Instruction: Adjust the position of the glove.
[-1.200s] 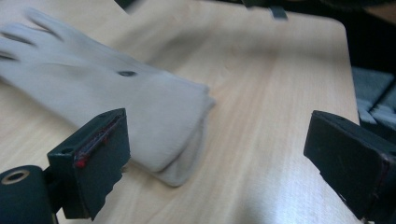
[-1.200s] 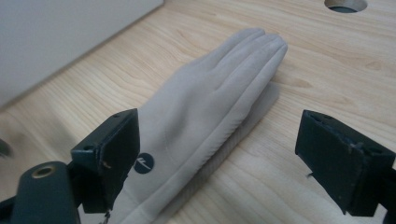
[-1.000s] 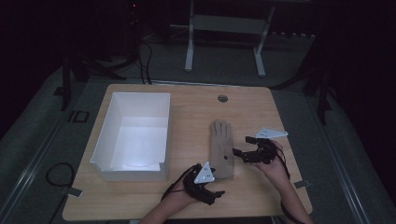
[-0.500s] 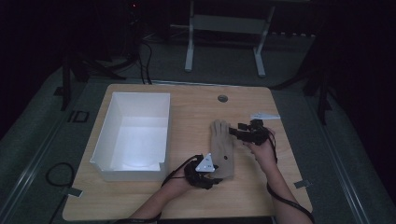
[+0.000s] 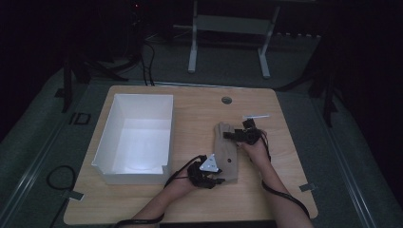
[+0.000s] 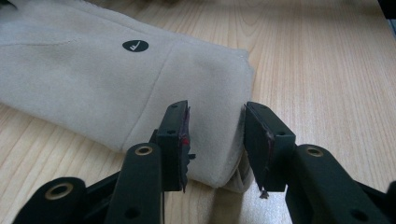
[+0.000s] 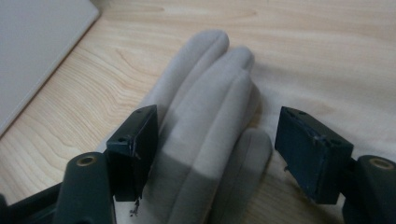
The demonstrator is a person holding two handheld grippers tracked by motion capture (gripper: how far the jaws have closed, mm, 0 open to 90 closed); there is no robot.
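The flat beige fabric glove (image 5: 227, 151) lies on the pale wooden worktop (image 5: 285, 161). The left gripper (image 6: 215, 140) has been closing, its jaws straddling the cuff's corner, not yet pinching. The right gripper (image 7: 215, 154) has been reopening; its parted jaws flank the glove's fingers.

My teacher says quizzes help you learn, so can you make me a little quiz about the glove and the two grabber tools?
1. True or false: the glove lies inside the white box.
2. Which end of the glove sits between the left gripper jaws? A) fingers B) cuff C) thumb
3. What part of the glove does the right gripper straddle?

Key:
1. False; it lies flat on the wooden table beside the box.
2. B, the cuff.
3. The fingers; the jaws stand apart on either side, not yet pinching.
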